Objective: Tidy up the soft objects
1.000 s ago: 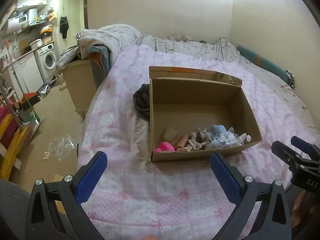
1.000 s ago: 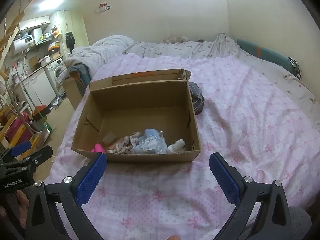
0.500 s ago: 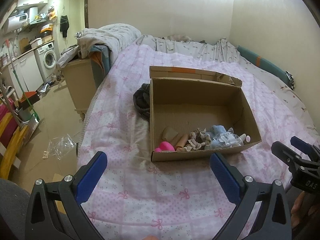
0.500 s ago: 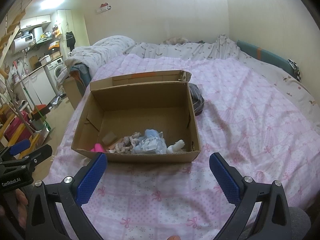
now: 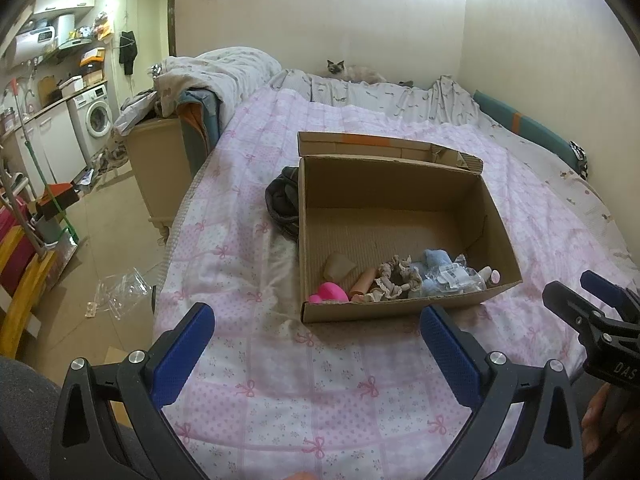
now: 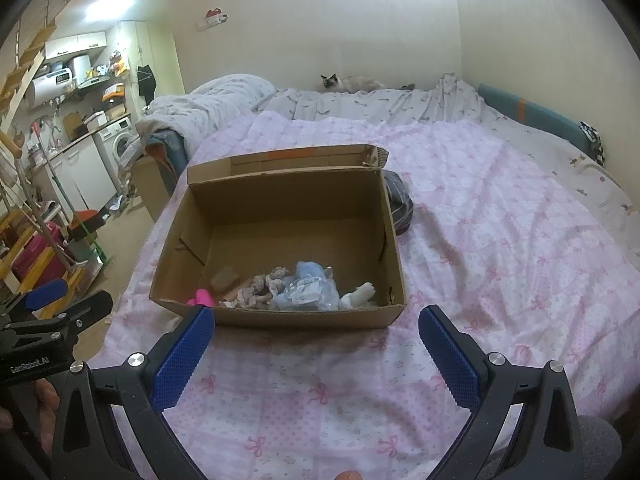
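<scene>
An open cardboard box [image 5: 400, 312] [image 6: 280, 320] sits on the pink bedspread. Along its near wall lie a pink soft item [image 5: 330, 292] [image 6: 202, 297], a beige scrunchie [image 5: 394, 278] [image 6: 264, 286], a blue soft toy under a clear bag [image 5: 440, 270] [image 6: 306, 286] and a white item [image 6: 358, 295]. My left gripper [image 5: 316, 332] is open and empty, just short of the box's near left corner. My right gripper [image 6: 316, 332] is open and empty, in front of the box's near wall. A dark folded cloth [image 5: 282, 200] [image 6: 398, 204] lies against the box's far side.
A cat [image 5: 352, 72] lies at the bed's head by the wall. A heap of bedding [image 5: 216, 76] covers a cabinet left of the bed. The bed's left edge drops to a floor with plastic bags [image 5: 120, 292]. Kitchen clutter stands far left.
Both grippers stay open and almost still. The views have shifted only slightly; the box and its contents have not moved.
</scene>
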